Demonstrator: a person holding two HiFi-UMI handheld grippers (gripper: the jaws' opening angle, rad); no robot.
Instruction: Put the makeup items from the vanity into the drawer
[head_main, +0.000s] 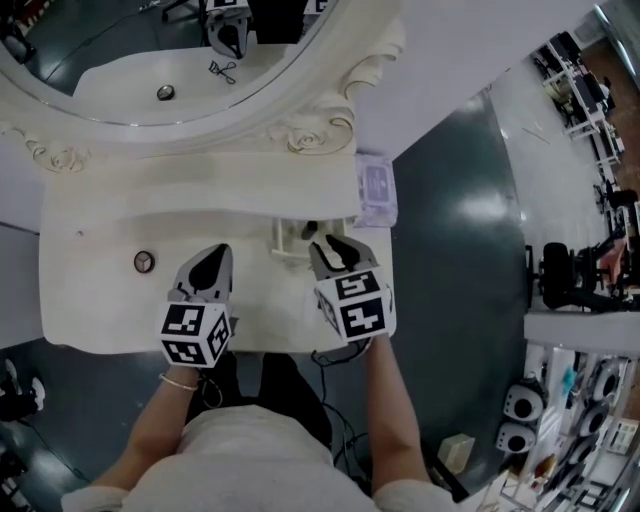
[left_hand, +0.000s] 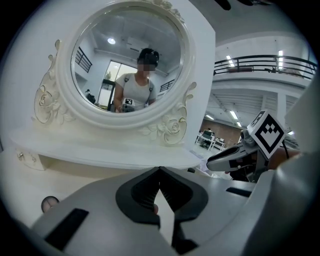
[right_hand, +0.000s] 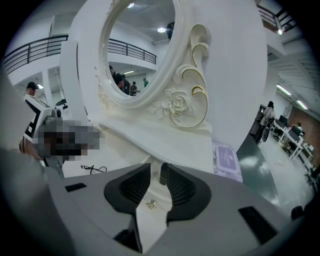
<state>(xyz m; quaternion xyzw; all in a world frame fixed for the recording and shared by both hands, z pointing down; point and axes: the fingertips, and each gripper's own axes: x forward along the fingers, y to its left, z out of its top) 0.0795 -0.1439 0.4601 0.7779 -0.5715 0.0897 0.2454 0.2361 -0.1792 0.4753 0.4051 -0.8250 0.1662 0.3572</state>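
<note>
I am looking steeply down on the white vanity, its oval mirror (head_main: 130, 50) at the back and the pale worktop (head_main: 90, 295) spread below it. A small drawer (head_main: 283, 242) stands pulled out near the middle. The left gripper (left_hand: 160, 171) hangs over the worktop with its jaws clenched together on nothing. The right gripper (right_hand: 158, 164) hangs over the drawer with its jaws part way apart. A purple packet (head_main: 377, 188) lies at the worktop's right edge, and a small round item (head_main: 144, 262) sits well to the left. The thing in hand is a slim dark makeup item (right_hand: 163, 173). It sits between the right jaws, close against one of them, with a strip of white showing beside the other, so I judge it released rather than clamped. Below it I can see the drawer's little gold knob (right_hand: 151, 204). To finish this step cleanly I would spread the jaws a touch wider and lift straight up, so the near jaw does not drag the item out. Its long axis runs along the jaws, pointing away towards the mirror. The head view shows it too small to confirm this.
</note>
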